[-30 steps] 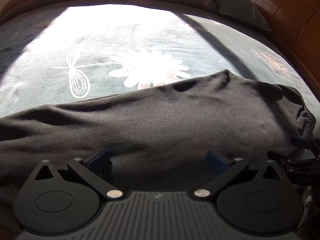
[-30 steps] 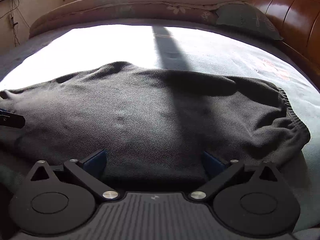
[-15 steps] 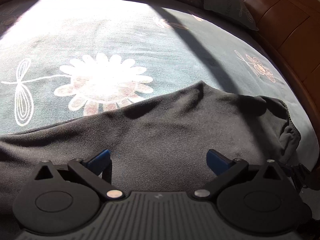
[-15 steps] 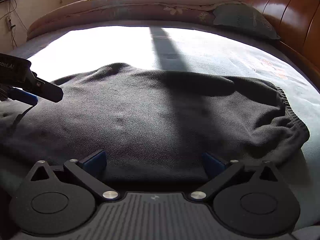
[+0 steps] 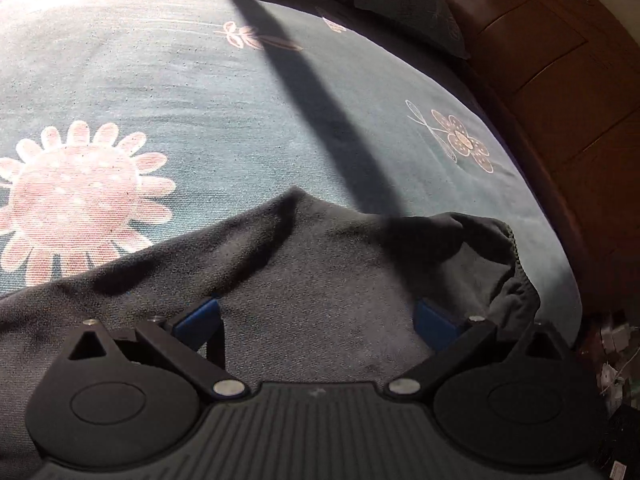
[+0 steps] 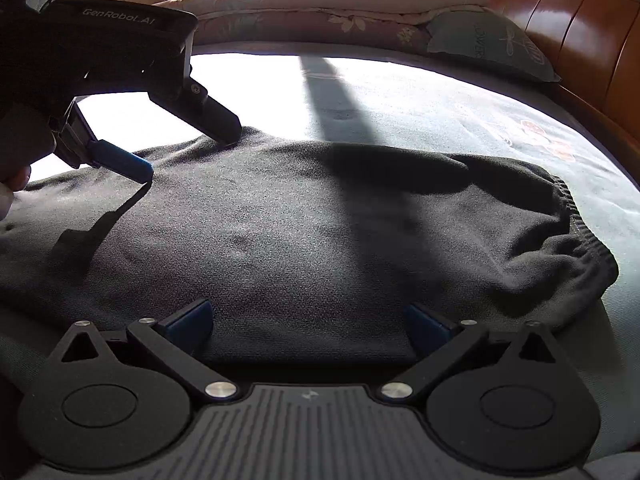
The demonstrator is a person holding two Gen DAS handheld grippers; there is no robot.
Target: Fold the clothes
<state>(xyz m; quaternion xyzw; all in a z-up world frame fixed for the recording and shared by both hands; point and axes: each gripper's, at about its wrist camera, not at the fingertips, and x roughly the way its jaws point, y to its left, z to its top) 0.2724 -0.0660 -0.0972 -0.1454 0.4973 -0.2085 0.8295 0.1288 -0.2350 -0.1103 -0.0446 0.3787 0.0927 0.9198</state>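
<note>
Where fingers gape — sweater [image 6: 304, 236] between

Legible markings, right wrist view:

- Left gripper [image 6: 188, 156], black housing: white lettering "GenRobot.AI".
- Same gripper, upper left edge of the housing: a partial marking, apparently "DAS", cut off by the frame edge.
- Pillow [image 6: 492, 46] by the headboard: dark vertical lettering, partly legible as "LOWERS"; the first character cannot be confirmed.

Left wrist view: no legible text.
</note>
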